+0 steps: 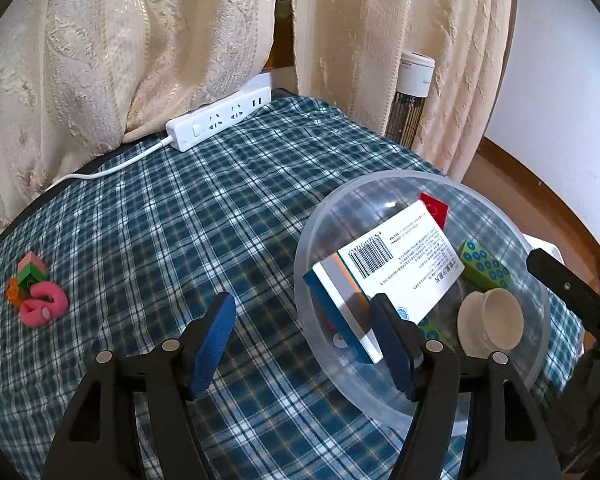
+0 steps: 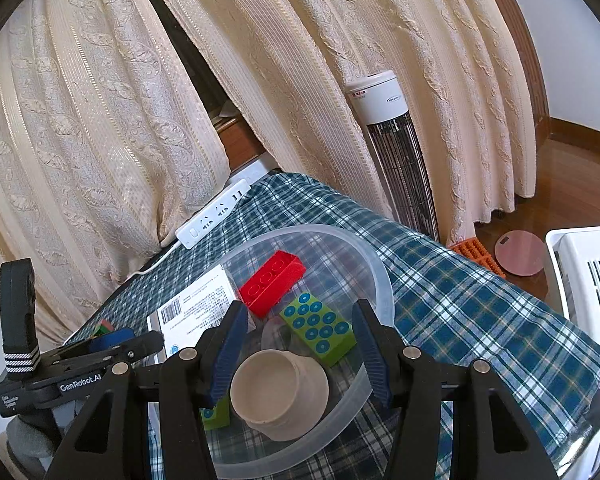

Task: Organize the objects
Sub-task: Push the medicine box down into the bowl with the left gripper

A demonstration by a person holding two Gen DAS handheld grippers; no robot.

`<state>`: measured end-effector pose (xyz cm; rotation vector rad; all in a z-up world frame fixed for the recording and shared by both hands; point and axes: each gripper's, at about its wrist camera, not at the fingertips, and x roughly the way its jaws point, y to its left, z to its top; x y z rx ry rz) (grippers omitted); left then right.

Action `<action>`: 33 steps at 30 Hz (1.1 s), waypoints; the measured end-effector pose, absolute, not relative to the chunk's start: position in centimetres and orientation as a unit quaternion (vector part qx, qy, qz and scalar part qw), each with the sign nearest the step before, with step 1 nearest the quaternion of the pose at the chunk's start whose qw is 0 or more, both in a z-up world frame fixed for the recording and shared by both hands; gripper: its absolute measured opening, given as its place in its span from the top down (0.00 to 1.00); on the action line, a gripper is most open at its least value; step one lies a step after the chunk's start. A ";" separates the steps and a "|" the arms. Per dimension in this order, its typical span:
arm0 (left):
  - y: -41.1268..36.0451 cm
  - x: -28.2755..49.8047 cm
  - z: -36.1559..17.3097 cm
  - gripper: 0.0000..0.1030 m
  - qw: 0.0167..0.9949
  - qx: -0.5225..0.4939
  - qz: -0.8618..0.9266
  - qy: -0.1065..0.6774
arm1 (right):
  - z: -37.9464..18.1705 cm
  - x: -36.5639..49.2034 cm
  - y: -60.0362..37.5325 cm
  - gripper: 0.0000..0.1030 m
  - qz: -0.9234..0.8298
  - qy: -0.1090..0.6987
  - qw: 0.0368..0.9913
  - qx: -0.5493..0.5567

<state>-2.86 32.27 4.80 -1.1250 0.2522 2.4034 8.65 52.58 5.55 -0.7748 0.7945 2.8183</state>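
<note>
Left wrist view takes in the plaid tablecloth (image 1: 148,216) spread wide, with cream curtains (image 1: 140,48) hanging along its far edge. On the right stands the clear plastic bowl (image 1: 324,224), the largest of the things being sorted. Inside it a white medicine box (image 1: 396,264) leans tilted across the left part, its near edge touching the left gripper's right finger. The left gripper (image 1: 302,340) has its jaws parted with nothing between them, one finger over the cloth and the other at the bowl's near-left rim. A white power strip (image 1: 220,120) lies far off by the curtains.

From the right wrist view, the right gripper (image 2: 300,352) hangs over the bowl's near rim, jaws parted and gripping nothing; a beige cup (image 2: 278,392) lies on its side just beneath them. Beyond it rest a green block (image 2: 320,330) with blue dots and a red block (image 2: 272,280), side by side. A white tower fan (image 2: 396,152) stands behind the table.

Far left on the cloth, well apart from the bowl, sits a pink toy (image 1: 44,306) beside a small cluster of coloured bricks (image 1: 28,274).
</note>
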 end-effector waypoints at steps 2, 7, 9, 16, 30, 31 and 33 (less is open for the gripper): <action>32.0 -2.6 5.0 0.31 0.240 -0.412 0.875 0.088 | 5.5 8.6 52.6 0.44 0.929 0.262 0.056 -0.255; 32.3 -1.8 5.9 0.31 0.253 -0.404 0.874 0.090 | 5.5 8.6 52.5 0.44 0.929 0.262 0.056 -0.256; 32.7 -1.3 6.0 0.31 0.260 -0.403 0.872 0.095 | 5.5 8.6 52.5 0.44 0.929 0.262 0.057 -0.256; 34.2 -1.3 4.8 0.31 0.259 -0.406 0.868 0.124 | 5.6 8.6 52.6 0.44 0.929 0.262 0.056 -0.256; 34.8 -3.9 4.7 0.23 0.235 -0.383 0.886 0.113 | 5.6 8.6 52.6 0.44 0.929 0.262 0.056 -0.256; 34.7 -4.1 4.7 0.22 0.233 -0.383 0.887 0.111 | 5.6 8.6 52.6 0.44 0.929 0.262 0.056 -0.256; 34.5 -4.3 4.8 0.22 0.234 -0.389 0.885 0.106 | 5.6 8.6 52.6 0.44 0.929 0.262 0.056 -0.256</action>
